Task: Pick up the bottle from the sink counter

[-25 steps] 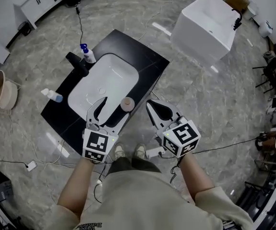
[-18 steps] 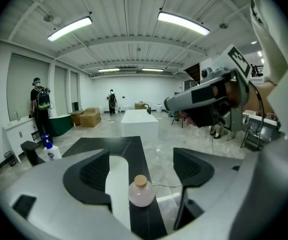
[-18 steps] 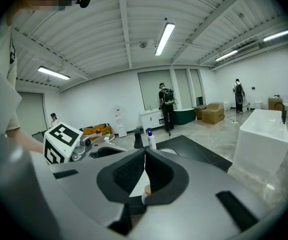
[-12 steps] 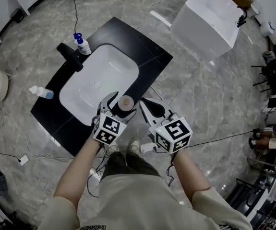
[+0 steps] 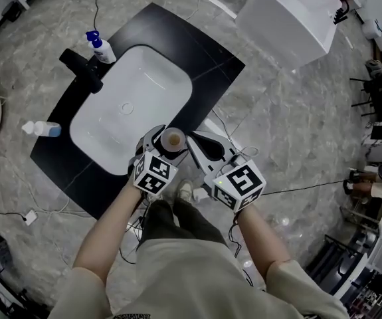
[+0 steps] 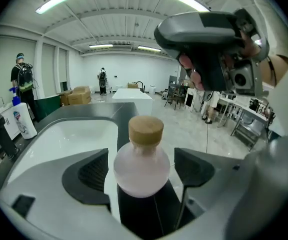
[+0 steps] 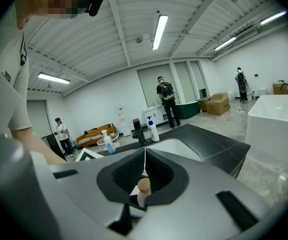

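Note:
The bottle, round and pale pink with a tan cork-like cap, stands upright on the black sink counter at the front rim of the white basin. My left gripper is open, and its jaws have just been widening. The bottle stands between its pads with a gap on each side. In the head view the tan cap shows between the left jaws. My right gripper is shut on nothing, just to the right of the bottle, which shows low behind the closed tips.
A black faucet and a blue-pump soap bottle stand at the basin's far side. A blue-capped bottle lies by the counter's left edge. A white tub stands on the marble floor, where cables trail. People stand far off.
Both grippers have come down toward the counter's front edge. The left jaws, short of the bottle before, now stand round it. The right gripper stayed shut and drew in beside it.

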Motion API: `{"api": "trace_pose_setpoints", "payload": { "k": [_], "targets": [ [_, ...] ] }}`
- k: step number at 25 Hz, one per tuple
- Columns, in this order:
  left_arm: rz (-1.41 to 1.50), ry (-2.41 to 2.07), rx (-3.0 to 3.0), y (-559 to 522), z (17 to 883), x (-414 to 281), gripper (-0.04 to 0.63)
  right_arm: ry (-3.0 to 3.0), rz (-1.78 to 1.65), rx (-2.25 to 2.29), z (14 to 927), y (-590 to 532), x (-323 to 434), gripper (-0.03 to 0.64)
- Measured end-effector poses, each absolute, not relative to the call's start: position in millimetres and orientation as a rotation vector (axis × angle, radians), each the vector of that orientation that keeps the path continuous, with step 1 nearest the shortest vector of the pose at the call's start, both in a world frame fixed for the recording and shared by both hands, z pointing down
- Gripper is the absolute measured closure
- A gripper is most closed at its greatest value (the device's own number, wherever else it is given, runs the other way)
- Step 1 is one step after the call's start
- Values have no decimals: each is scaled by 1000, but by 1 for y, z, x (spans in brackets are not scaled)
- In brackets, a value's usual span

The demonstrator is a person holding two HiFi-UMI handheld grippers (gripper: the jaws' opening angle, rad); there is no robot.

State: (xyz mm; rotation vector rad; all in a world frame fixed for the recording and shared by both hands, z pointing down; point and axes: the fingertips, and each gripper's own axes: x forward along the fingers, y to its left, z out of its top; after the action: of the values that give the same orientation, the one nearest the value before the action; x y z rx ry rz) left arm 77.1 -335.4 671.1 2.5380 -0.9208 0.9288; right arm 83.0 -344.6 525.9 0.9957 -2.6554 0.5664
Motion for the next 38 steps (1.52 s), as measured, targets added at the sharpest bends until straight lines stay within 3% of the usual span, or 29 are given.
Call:
{"api": "trace_pose_setpoints", "payload": {
  "k": [13, 14, 17, 24, 38],
  "targets": [
    [967, -866, 2513, -338, 710, 82, 213, -2726, 498, 877, 561, -335, 69, 617],
    [962, -868, 2520, -338, 710, 82, 213, -2723, 480, 852, 564, -333, 67, 607],
    [945, -874, 2537, -340, 709, 83, 212, -2698, 422, 781, 575, -331, 62, 487],
    [957, -829, 2564, -339, 709, 83, 212, -2656, 303, 650, 601, -328, 47, 453],
    [989, -732, 2611, -338, 710, 82, 212, -2676, 311, 670, 635, -336, 40, 463]
  ]
}}
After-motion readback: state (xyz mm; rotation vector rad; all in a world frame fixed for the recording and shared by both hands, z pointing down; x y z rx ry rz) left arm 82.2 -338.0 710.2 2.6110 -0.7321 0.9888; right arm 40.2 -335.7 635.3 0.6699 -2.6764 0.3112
